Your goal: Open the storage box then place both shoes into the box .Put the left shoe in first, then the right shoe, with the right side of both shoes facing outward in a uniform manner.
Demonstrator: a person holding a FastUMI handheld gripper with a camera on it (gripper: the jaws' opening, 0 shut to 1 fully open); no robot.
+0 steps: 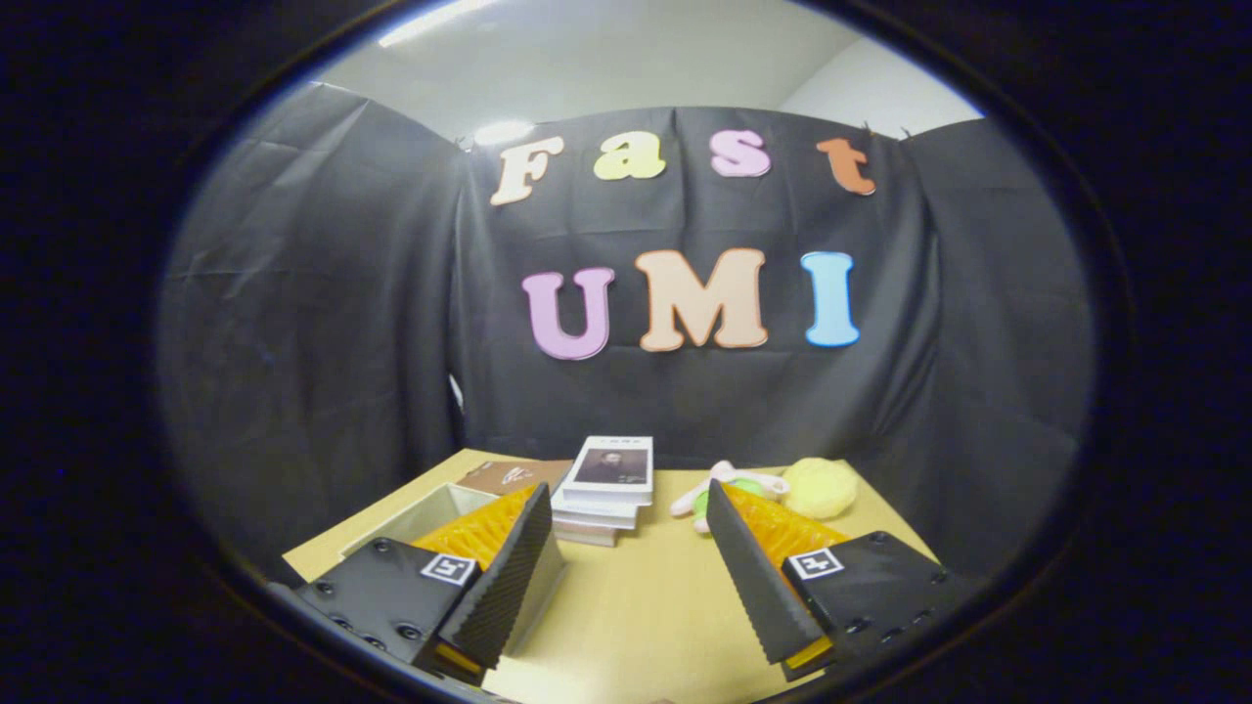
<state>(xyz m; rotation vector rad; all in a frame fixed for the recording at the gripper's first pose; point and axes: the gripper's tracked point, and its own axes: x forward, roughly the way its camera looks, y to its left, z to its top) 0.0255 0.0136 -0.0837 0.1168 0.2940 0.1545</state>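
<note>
A: Left to right, then. What could go wrong from here?

B: Start with the pale box [445, 508] on the left of the bench [646, 606]. It sits beside and partly behind the left finger, so its near wall is hidden. I take it for the storage box, though I can't tell whether a lid is on it. My worry is that the left finger clips its rim if the jaws [626, 518] swing that way without lifting.

A: And next along?

B: A brown flat book [509, 476] just beyond the box, then a stack of books [606, 489] straight ahead, between and beyond the fingers. Crowded ground; a sweep toward the box could nudge the stack.

A: Further right?

B: A soft toy [729, 482] with pale limbs, and a yellow fluffy ball [820, 487] near it, both beyond the right finger. Light things, easily knocked.

A: Shoes?

B: None that I can make out, which is a risk in itself: the person must turn to find them.

A: Pose?

B: Held low over the bench, pointing level toward the back wall, jaws spread wide, nothing between them.
</note>
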